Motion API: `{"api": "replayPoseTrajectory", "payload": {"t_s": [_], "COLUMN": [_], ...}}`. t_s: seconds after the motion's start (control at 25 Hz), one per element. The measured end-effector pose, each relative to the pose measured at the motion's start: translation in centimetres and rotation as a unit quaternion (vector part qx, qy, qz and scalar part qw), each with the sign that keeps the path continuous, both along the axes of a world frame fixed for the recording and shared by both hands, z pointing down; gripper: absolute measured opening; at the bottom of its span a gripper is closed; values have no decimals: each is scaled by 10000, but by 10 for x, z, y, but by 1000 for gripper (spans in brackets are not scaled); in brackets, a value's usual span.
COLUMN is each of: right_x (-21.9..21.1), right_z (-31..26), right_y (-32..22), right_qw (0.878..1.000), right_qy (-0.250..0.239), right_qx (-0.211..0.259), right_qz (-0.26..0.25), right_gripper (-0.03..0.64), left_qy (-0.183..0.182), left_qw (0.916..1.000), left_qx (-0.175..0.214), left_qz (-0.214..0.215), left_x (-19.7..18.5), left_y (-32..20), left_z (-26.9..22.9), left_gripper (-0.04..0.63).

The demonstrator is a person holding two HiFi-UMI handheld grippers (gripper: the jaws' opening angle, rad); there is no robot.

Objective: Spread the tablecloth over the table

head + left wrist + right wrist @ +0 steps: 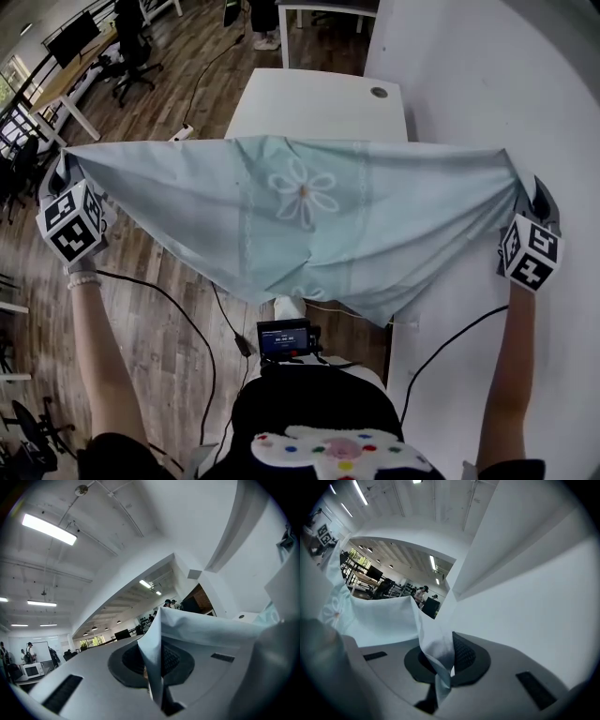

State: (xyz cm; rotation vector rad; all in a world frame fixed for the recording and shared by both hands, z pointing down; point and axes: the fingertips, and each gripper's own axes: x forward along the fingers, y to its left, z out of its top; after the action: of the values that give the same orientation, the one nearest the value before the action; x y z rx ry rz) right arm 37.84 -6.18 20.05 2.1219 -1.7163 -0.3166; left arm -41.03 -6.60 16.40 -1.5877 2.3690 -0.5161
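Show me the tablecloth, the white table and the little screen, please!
tablecloth (302, 192), head view, on its printed flower in the middle.
white table (319, 103), head view, on its bare top beyond the cloth.
little screen (282, 339), head view, on its lit face.

Tablecloth (375, 234): pale aqua, with a white outlined daisy mid-cloth that has an orange-brown centre, and faint white vertical bands either side. Table (319, 103): plain white. Left marker cube (71, 223) and right marker cube (530, 251): black squares on white. Floor (159, 319): brown wood planks. Wall (487, 75): white. Left gripper (154, 667) and right gripper (440, 667): grey bodies, black textured pads.
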Motion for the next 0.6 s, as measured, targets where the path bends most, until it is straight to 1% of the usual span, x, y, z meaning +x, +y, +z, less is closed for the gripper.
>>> {"api": "replayPoseTrajectory", "payload": {"t_s": [0.16, 0.4, 0.6], "right_x": [10, 26, 32], "right_z": [8, 45, 89], "right_y": [-37, -95, -141], "right_qw": [9993, 9953, 9889], "right_qy": [89, 117, 129], "right_qx": [-287, -844, -1363], "right_qz": [203, 462, 583], "right_gripper": [31, 31, 31], "left_qy": [70, 128, -138], "left_qw": [9997, 9977, 9931], "left_qx": [-229, -646, -1162], "left_qz": [-43, -164, -23], "left_x": [-10, -31, -27], "left_y": [-53, -133, -199], "left_z": [13, 40, 78], "left_gripper": [11, 11, 11]}}
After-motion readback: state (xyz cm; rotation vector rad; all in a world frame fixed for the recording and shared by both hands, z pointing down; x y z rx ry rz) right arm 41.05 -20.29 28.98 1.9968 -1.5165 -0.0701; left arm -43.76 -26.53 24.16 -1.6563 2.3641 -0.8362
